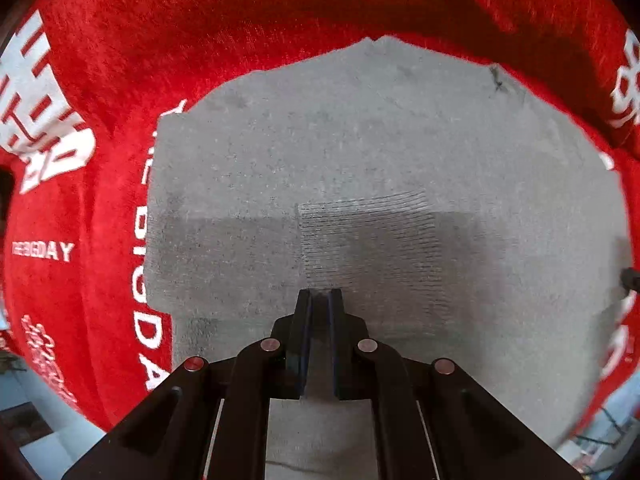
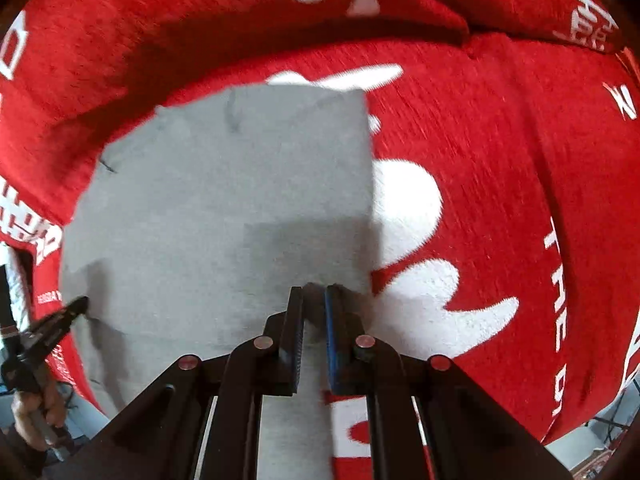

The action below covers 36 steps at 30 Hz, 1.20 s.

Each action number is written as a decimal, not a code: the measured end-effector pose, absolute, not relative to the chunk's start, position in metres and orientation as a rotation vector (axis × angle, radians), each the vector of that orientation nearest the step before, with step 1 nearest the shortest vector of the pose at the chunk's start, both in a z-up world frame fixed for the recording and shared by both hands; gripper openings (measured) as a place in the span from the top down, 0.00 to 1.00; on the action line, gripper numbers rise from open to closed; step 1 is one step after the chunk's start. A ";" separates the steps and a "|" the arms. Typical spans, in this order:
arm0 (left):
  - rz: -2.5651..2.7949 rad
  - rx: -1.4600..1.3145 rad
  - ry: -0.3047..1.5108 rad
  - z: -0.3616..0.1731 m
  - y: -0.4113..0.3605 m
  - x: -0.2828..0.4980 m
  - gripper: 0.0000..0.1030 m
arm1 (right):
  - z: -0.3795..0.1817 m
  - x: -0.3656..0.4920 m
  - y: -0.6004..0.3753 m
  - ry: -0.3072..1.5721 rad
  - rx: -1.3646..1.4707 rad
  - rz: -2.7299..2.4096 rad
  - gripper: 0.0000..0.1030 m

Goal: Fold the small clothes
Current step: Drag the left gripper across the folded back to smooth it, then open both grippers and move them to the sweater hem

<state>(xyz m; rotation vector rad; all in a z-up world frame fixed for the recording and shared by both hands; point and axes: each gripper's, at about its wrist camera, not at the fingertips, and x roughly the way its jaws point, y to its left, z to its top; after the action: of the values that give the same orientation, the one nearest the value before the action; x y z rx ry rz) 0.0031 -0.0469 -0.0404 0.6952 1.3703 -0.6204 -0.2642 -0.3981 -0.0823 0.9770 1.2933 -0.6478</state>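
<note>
Two layers fill both views: a red blanket (image 2: 500, 200) under the gray garment (image 1: 360, 160). Left gripper (image 1: 319, 294) and right gripper (image 2: 314, 290) each pinch its near hem; lifting evenly should keep the fold square.

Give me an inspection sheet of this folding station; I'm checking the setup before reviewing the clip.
Surface: red plush cloth with white lettering covers the work area.
Job's things: one grey garment lying flat on the red cloth; ribbed patch visible in the left wrist view.
Clutter: nothing seen.
Grippers: left gripper shut on the grey garment; right gripper shut on the garment's near right edge. The left gripper also shows at the garment's left edge in the right wrist view, with a hand holding it.
Cables: nothing seen clearly.
Surroundings: pale floor at the frame edges, too blurred to detail.
</note>
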 end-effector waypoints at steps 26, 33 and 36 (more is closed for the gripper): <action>-0.555 0.630 1.399 0.022 -0.035 -0.041 0.62 | -0.045 -0.266 -0.348 1.318 1.048 -0.549 0.87; -0.499 0.634 1.352 0.034 -0.022 -0.048 0.01 | -0.038 -0.255 -0.339 1.335 1.010 -0.521 0.87; -0.494 0.626 1.364 0.035 -0.018 -0.049 0.01 | -0.036 -0.251 -0.335 1.347 0.990 -0.518 0.87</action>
<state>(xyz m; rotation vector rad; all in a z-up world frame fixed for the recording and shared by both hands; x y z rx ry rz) -0.0486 -0.0184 0.0351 0.6259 1.3644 -0.4942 -0.2508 -0.3352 -0.0355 0.9902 1.3470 -0.5182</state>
